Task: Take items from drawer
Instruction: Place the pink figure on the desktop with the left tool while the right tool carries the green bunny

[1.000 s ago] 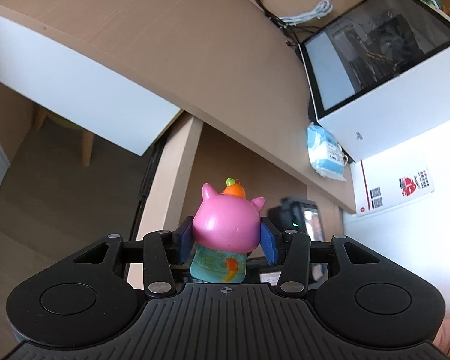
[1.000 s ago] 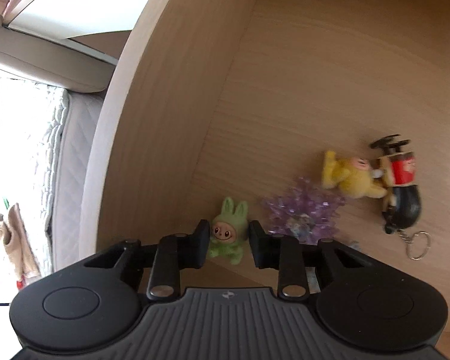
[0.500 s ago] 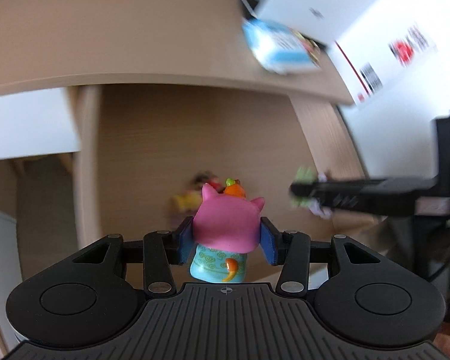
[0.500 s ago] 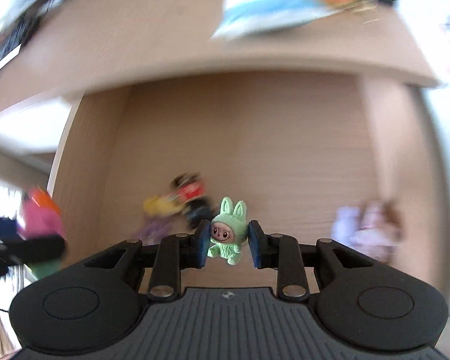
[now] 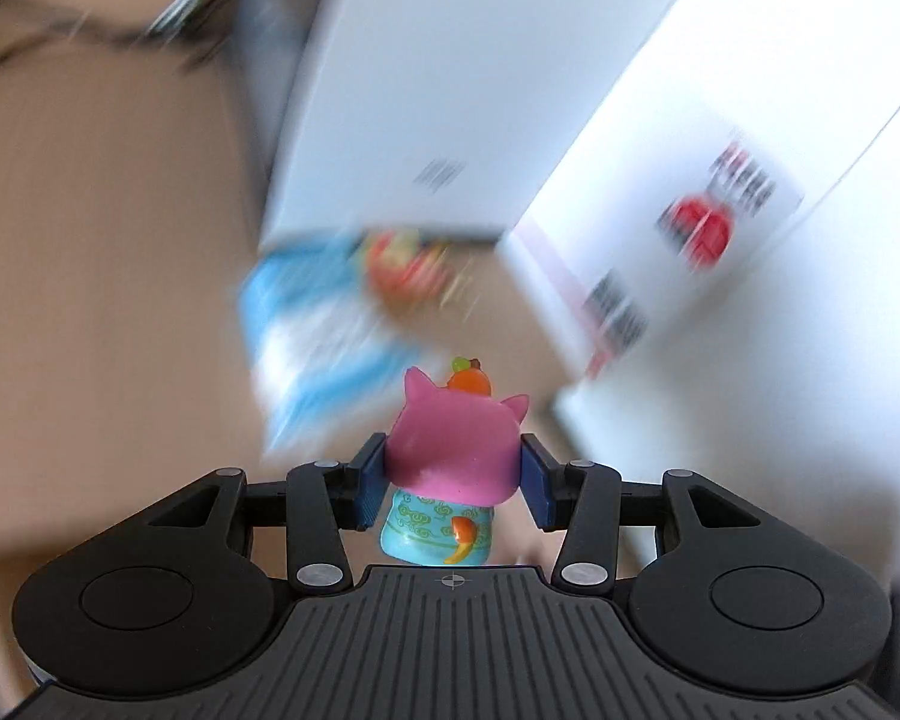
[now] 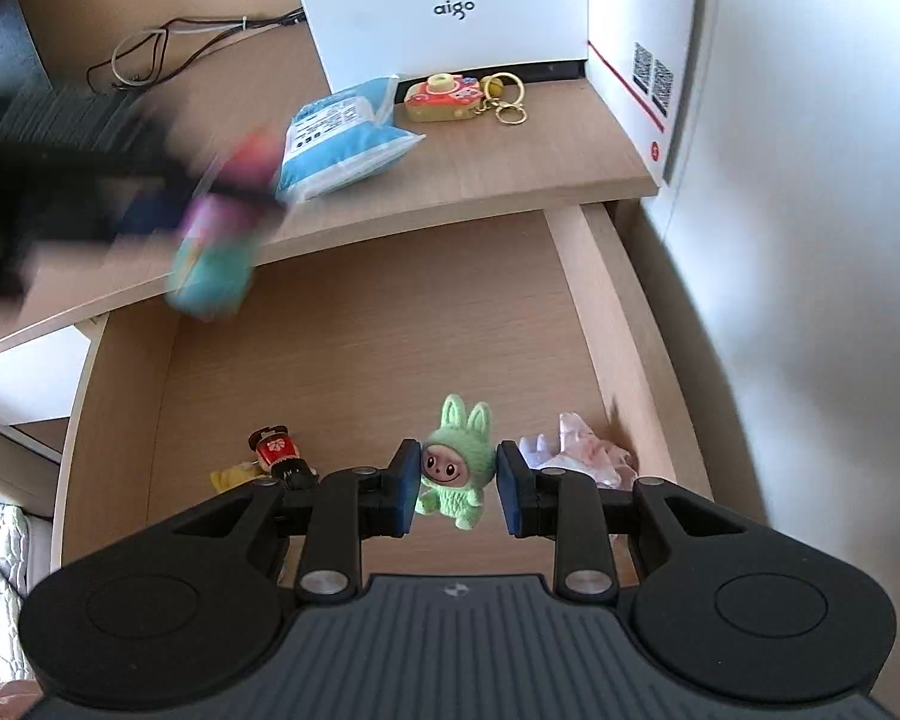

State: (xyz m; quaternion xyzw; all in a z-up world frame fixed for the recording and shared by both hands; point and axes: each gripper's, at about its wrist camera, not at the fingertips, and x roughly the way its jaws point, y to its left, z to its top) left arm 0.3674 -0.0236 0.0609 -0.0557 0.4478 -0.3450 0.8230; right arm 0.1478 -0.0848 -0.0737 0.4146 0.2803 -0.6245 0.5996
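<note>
Drawer (image 6: 354, 360) stands pulled out under the wooden bench (image 6: 510, 168), with a red-and-black figure (image 6: 279, 453), a yellow toy (image 6: 231, 476) touching it, and a pale crumpled bundle (image 6: 576, 450) lying on its floor near the front. Right tongs (image 6: 457, 489) are clamped on a green bunny-eared figure (image 6: 456, 468), held by its sides above the drawer floor, face toward the camera. Left tongs (image 5: 453, 480) are clamped on a pink-headed figure (image 5: 453, 450) with a turquoise body and an orange topknot; in the right wrist view this pair shows as a dark blur with the toy at the bench edge, left of the drawer opening. On the bench top lie a blue packet (image 6: 342, 138) and, just beside it, a toy camera keychain (image 6: 450, 97), both in front of a white box (image 6: 444, 0). The left wrist view is heavily smeared, so only the packet and box can be made out there.
</note>
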